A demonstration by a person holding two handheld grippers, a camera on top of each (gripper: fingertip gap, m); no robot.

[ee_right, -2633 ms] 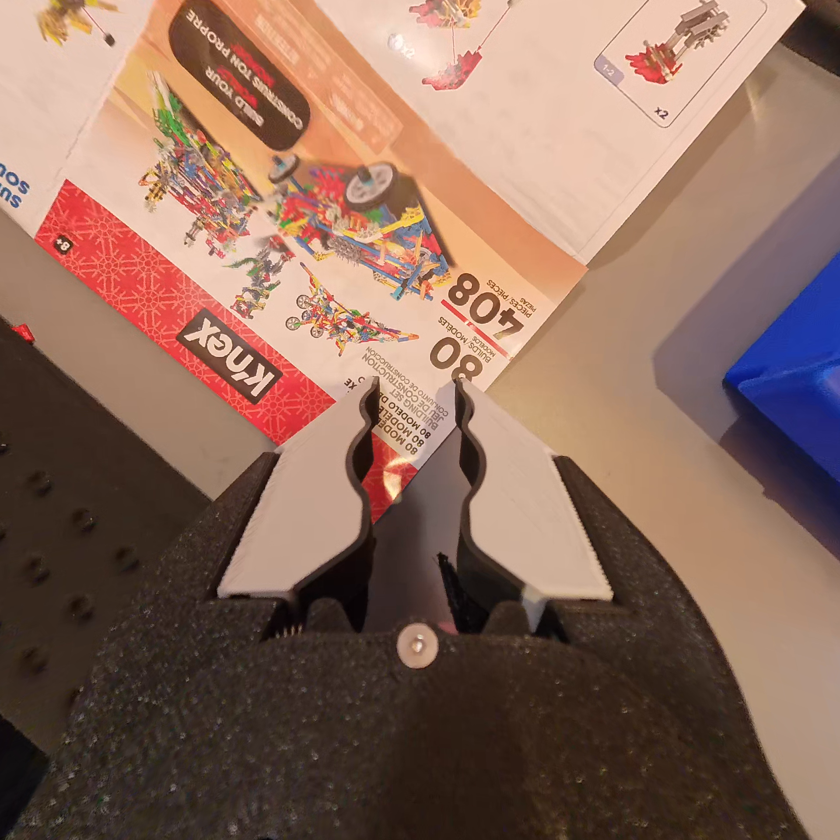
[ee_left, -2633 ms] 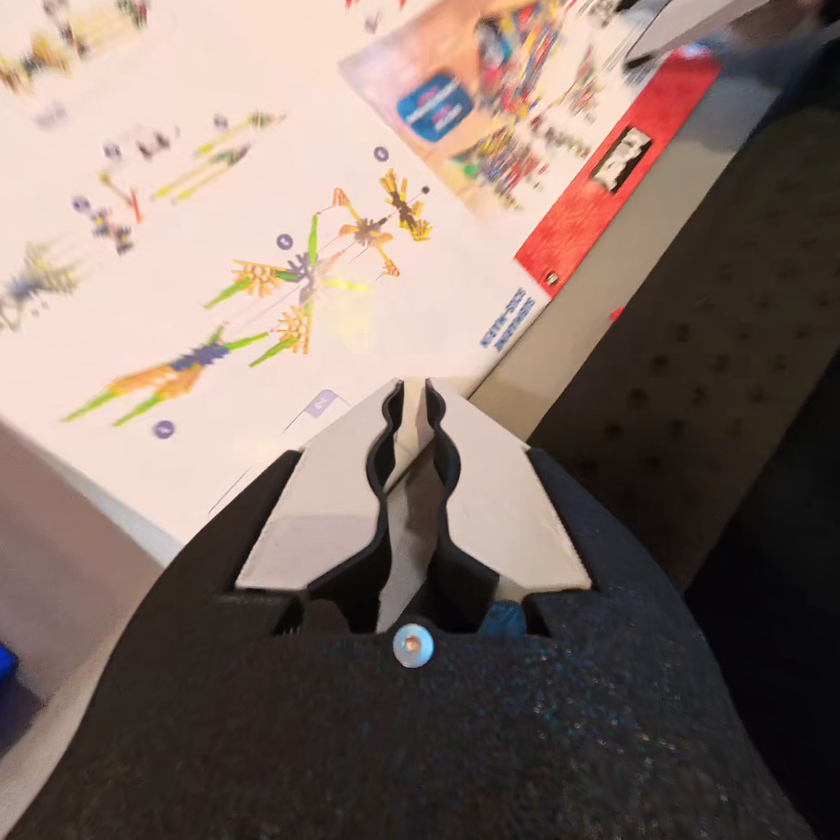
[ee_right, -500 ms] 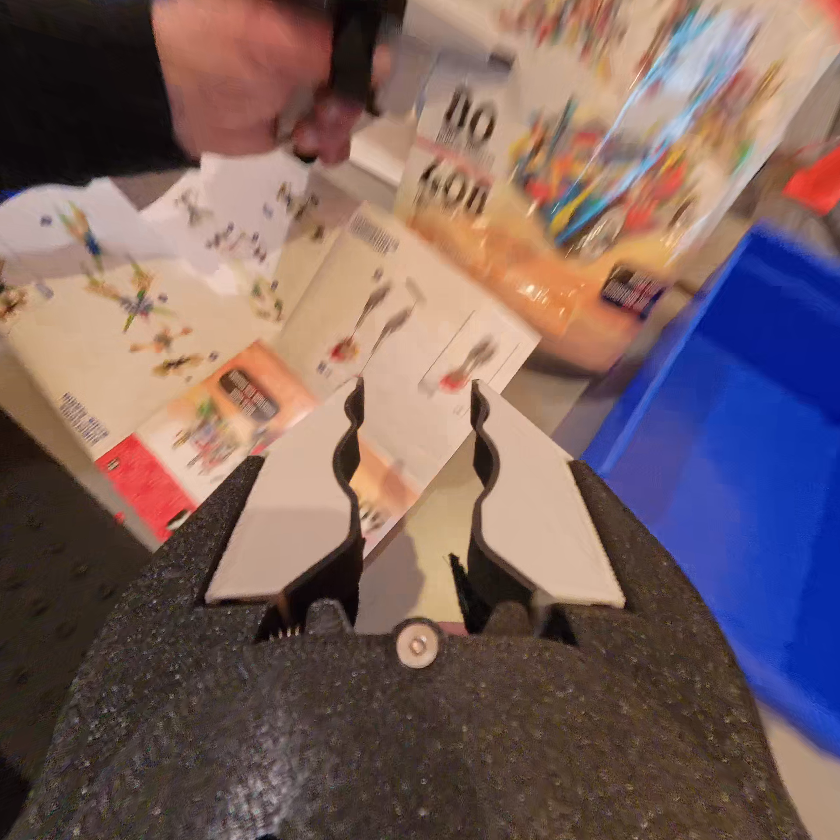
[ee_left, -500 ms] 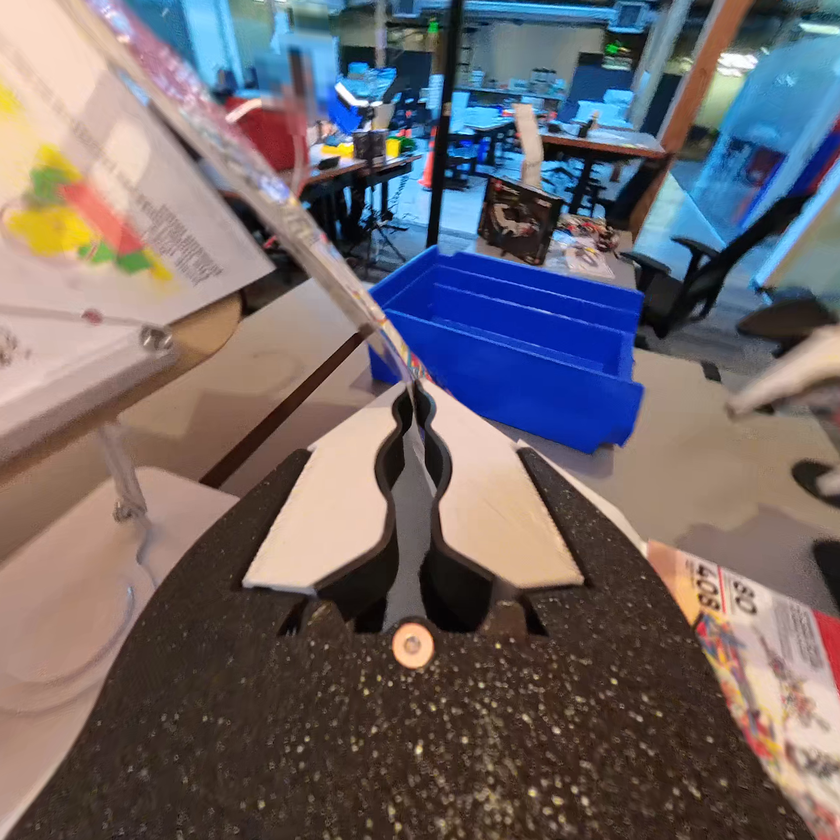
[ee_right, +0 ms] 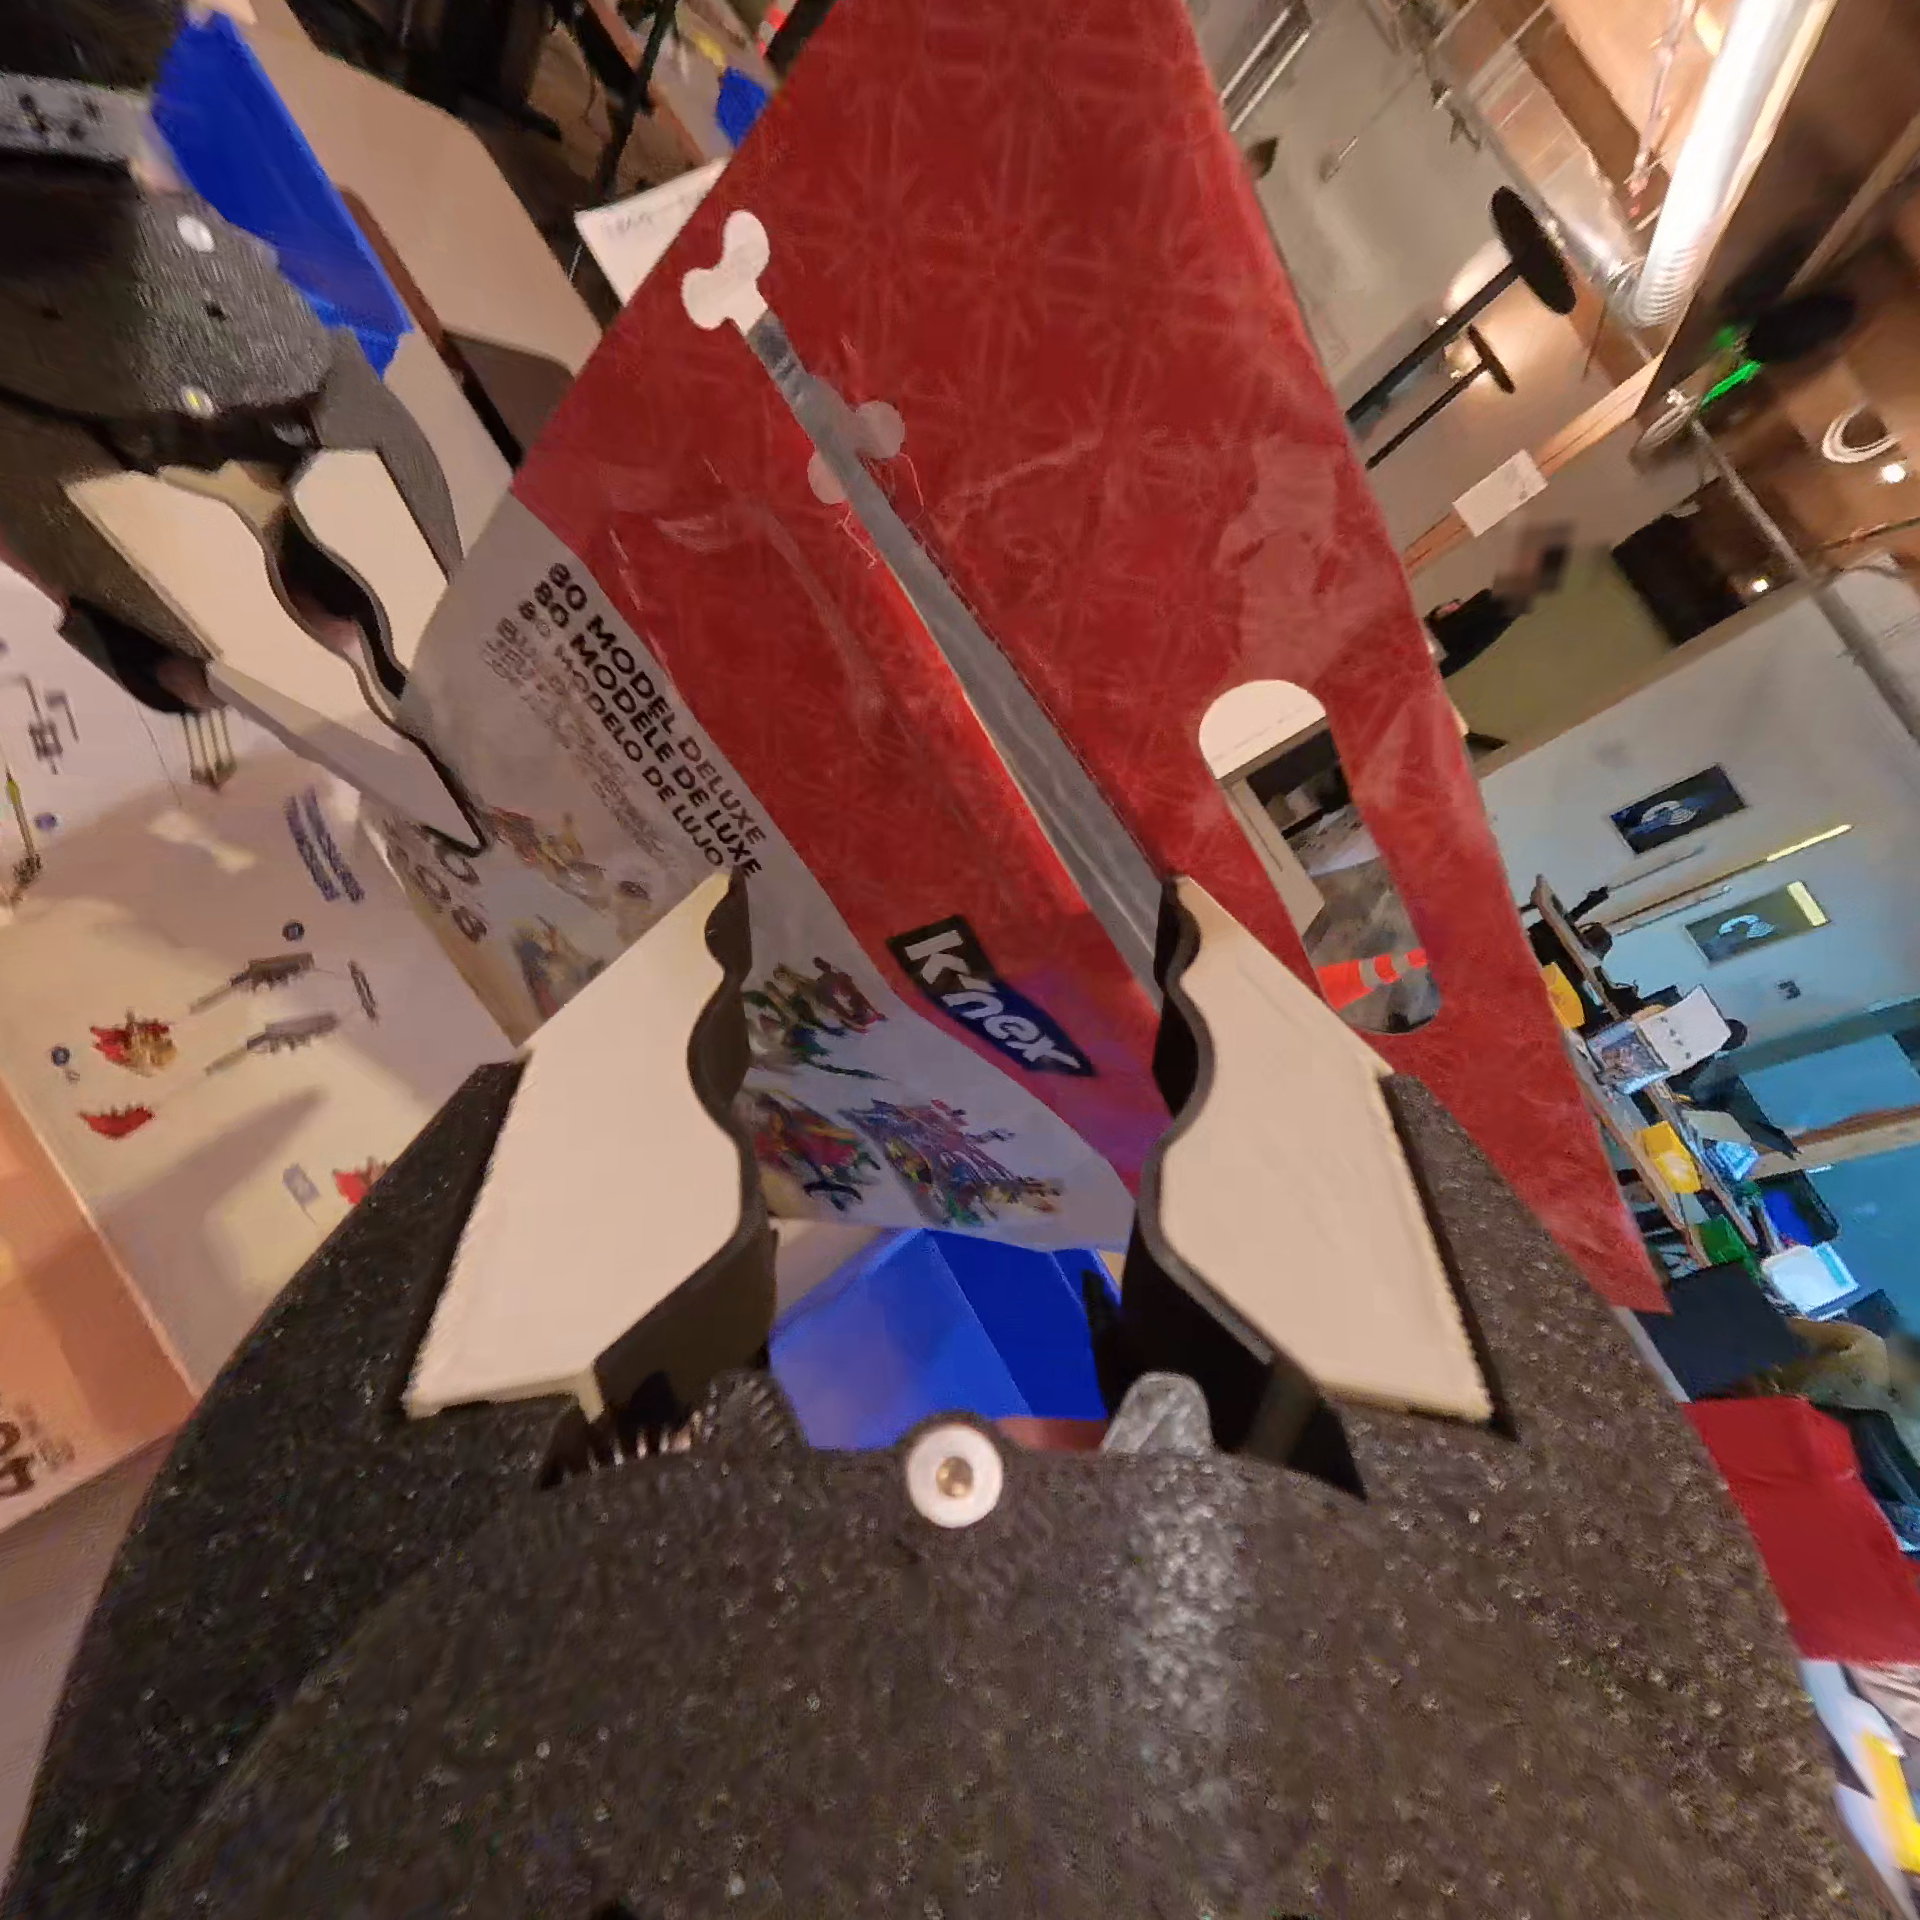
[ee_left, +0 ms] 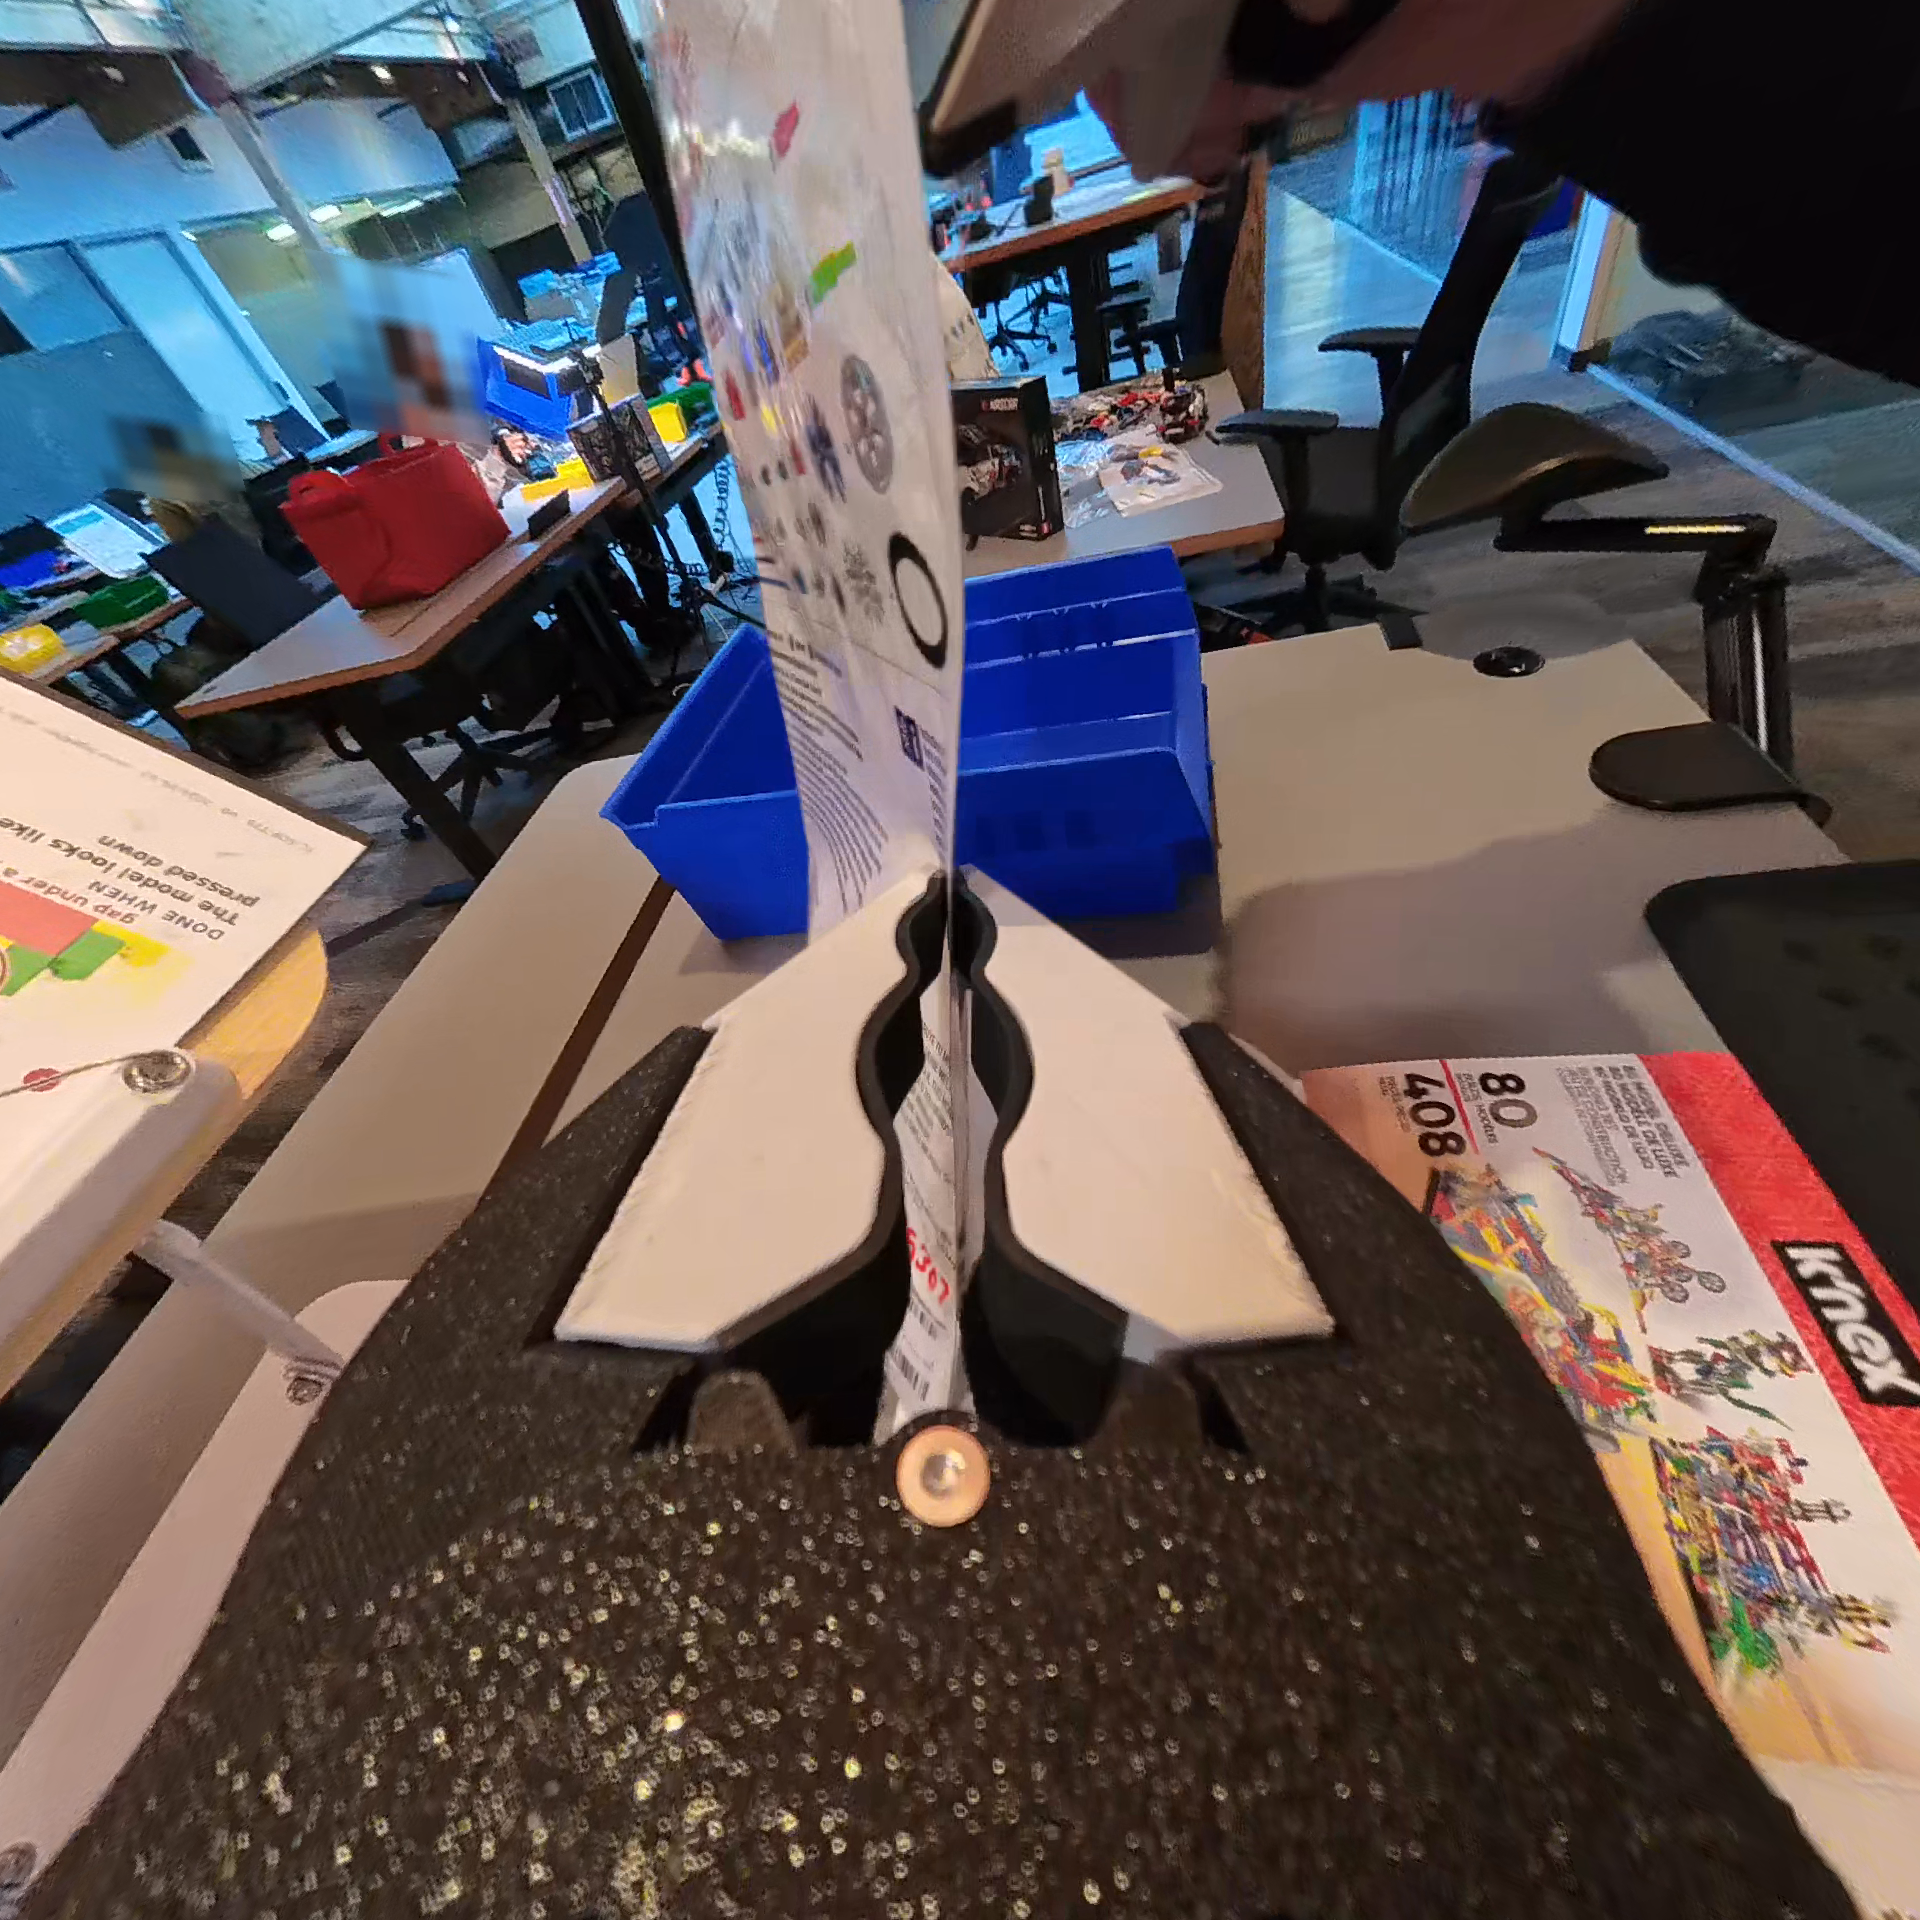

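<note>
left gripper [ee_left: 948, 914] clamped on printed packaging sheet [ee_left: 831, 436], held upright near blue bin [ee_left: 1081, 748] | right gripper [ee_right: 951, 894] fingers apart, just short of sheet's red panel

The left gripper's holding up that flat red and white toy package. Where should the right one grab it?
Probably the free red edge of the package, on the side opposite the left gripper. The package is a thin sheet turned face-on to the open right gripper, so I'd rotate the jaws to straddle that edge and come in from the right.
</note>
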